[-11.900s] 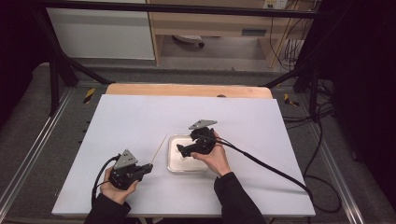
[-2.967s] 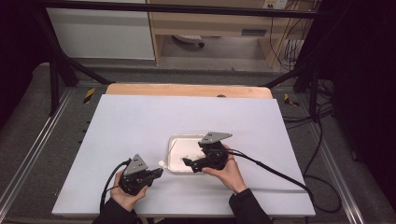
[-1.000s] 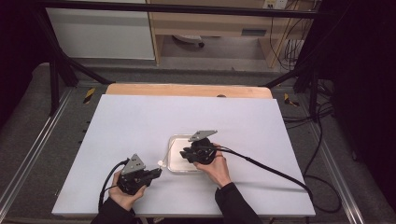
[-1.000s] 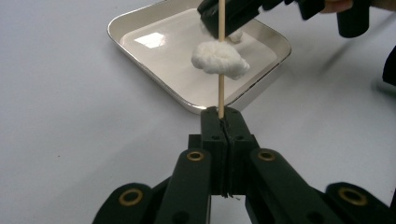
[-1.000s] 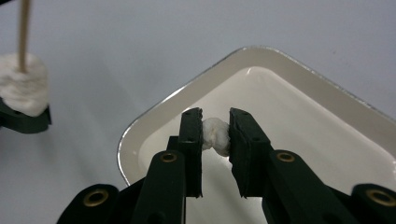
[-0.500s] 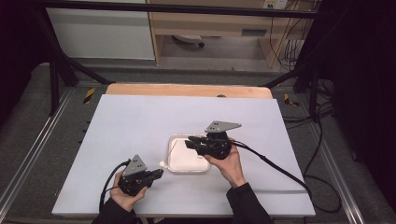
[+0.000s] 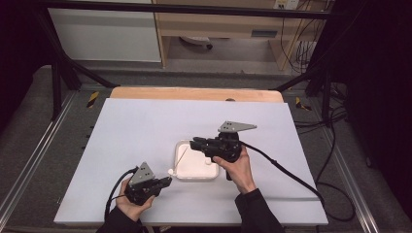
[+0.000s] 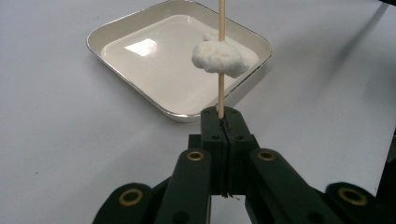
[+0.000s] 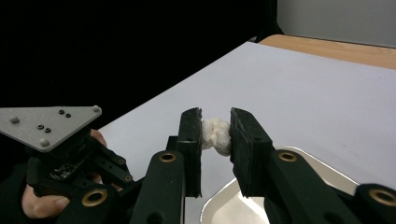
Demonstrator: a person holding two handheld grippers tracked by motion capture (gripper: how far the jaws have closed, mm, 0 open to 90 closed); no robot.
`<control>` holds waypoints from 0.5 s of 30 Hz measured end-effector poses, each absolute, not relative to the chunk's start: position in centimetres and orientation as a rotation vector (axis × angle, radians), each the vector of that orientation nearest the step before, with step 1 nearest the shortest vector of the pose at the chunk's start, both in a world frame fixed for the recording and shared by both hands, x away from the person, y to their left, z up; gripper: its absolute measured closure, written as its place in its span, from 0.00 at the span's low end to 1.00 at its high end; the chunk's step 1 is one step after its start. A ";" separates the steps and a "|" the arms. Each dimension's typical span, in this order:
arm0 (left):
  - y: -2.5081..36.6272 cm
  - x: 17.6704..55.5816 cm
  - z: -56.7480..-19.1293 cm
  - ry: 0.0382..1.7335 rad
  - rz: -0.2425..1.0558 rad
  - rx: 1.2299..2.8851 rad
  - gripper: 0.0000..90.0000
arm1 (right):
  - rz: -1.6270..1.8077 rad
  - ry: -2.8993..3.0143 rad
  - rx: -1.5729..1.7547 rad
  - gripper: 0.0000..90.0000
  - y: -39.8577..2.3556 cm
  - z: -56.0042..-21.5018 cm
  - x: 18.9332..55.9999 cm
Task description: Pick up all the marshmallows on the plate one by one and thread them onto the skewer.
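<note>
Seen from the high view: a white-topped table (image 7: 145, 136) with a wooden strip along its far edge, and two forearms in dark sleeves reaching in from the near side. Near the table's middle, a shallow, square, cream-coloured tray with rounded corners (image 7: 180, 171).

Left gripper (image 7: 165, 182), black with a grey three-cornered plate on top, resting low near the table's front edge, just left of the tray's near corner. Jaws pressed together on the lower end of a thin, pale wooden skewer (image 8: 221, 60). Skewer leaning up and away from the jaws, over the tray. Threaded onto it partway up, a soft white lump like a marshmallow (image 8: 219, 58), clear of the jaws. Behind that lump, a further bit of white just visible near the tray's far side; too hidden to tell what it is.

Right gripper (image 7: 193, 142), same black build with a grey plate, held up above the tray's far right part, pointing left. Between its jaws, a second white, soft, rough-surfaced lump (image 9: 215, 135), pinched from both sides, jaws standing narrowly apart by the width of the piece. Below and behind it in the right gripper view, a corner of the tray, and at lower left the other gripper in its hand.
</note>
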State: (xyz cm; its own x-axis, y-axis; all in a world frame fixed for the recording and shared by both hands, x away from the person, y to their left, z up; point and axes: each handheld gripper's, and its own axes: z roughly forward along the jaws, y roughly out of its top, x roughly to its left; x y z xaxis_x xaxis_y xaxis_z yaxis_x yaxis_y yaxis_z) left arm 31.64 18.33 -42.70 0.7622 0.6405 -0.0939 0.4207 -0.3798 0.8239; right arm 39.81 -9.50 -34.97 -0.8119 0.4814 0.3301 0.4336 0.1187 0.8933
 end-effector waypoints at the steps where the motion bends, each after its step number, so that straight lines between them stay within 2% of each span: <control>1: 18.3 31.6 -42.7 0.795 0.299 2.029 0.99 | 1.829 2.323 0.950 0.83 -9.4 -35.0 39.8; 15: 18.3 31.6 -42.7 0.784 0.303 2.024 0.99 | 1.863 2.346 0.966 0.83 -8.5 -35.8 39.9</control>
State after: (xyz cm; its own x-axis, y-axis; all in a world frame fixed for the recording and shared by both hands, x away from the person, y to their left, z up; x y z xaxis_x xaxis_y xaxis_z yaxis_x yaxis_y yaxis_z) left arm 31.56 18.28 -42.68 0.7672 0.6352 -0.0890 0.4105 -0.3796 0.8291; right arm 39.93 -8.54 -35.80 -0.8115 0.4542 0.3677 0.4610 0.1110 0.8804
